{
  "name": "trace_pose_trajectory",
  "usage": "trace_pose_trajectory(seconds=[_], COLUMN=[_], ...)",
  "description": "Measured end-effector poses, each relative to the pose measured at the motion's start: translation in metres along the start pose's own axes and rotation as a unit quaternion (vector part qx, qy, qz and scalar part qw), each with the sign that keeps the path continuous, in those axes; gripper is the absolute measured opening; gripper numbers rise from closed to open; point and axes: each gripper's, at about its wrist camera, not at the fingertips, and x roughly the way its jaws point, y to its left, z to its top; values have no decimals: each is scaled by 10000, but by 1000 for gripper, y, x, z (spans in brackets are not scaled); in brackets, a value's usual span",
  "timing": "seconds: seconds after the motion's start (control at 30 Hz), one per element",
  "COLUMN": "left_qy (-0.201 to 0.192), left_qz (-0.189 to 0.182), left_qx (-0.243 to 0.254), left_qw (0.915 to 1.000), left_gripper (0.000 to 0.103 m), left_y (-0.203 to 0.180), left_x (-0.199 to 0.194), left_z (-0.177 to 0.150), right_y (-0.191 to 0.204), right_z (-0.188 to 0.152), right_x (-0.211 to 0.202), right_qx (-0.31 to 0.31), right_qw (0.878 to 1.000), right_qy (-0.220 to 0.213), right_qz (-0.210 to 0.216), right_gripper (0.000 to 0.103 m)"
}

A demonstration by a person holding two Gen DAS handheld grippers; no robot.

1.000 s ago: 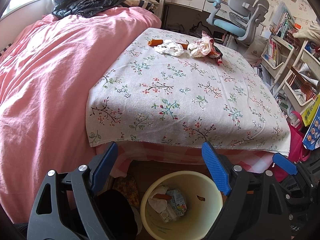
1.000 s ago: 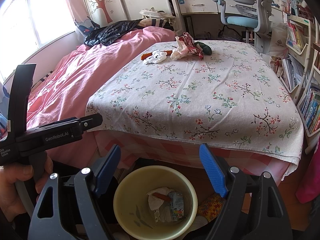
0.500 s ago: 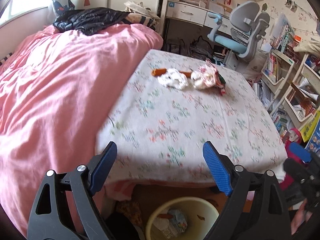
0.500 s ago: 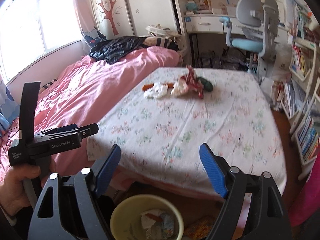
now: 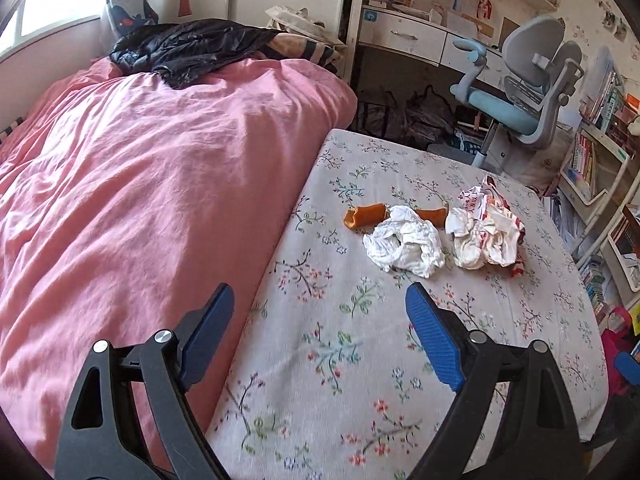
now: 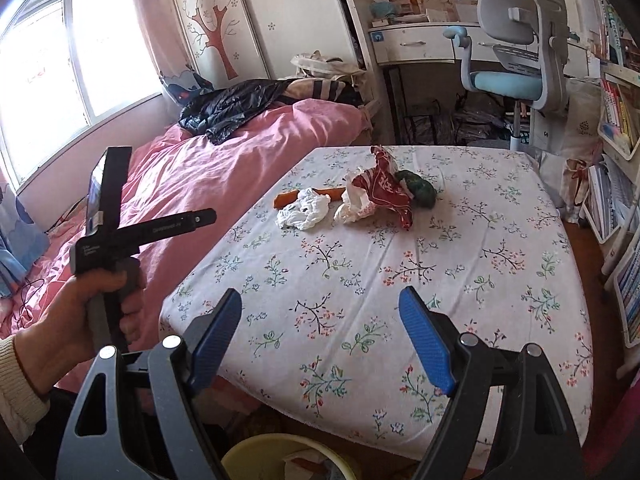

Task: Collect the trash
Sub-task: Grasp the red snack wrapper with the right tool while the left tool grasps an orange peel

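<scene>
Left gripper (image 5: 320, 332), jaws wide and empty, nearer the crumpled white tissue (image 5: 404, 244), lying ahead and slightly right

Hidden and cut off

The bin (image 6: 288, 460) is cut by the right wrist picture's bottom edge, its contents mostly out of sight. The orange stick (image 5: 366, 216) runs under the white wad (image 5: 404, 244). The green lump (image 6: 418, 189) sits half behind the red wrapper (image 6: 384, 190).

Matt floral cloth (image 5: 360, 340) is seen under crumpled white paper (image 5: 404, 244), beside a glossy black plastic bag (image 5: 188, 50).
</scene>
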Motion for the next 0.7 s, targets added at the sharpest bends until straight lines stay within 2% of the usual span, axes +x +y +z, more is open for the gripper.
trace_pose_trajectory(seconds=[0.2,0.37,0.5,0.7], left_qy=[67,77,144,249], left_qz=[13,2,38,-41], left_qx=[483,853,1315,1652], left_qw=[9988,9963,9912,9859], left_gripper=[73,68,65,60], left_y=[-14,-26,-39,-45], left_x=[53,87,112,136], left_z=[33,55,62,67], right_y=[-4,-17,-31,-42], right_z=[17,38,47,59], right_x=[26,58,95,140], right_qx=[-65,-249,-422,-673], right_qw=[9997,9988,9949,9901], right_qy=[109,196,472,614], right_qz=[186,-379,-781,-1064], right_gripper=[76,69,62,46])
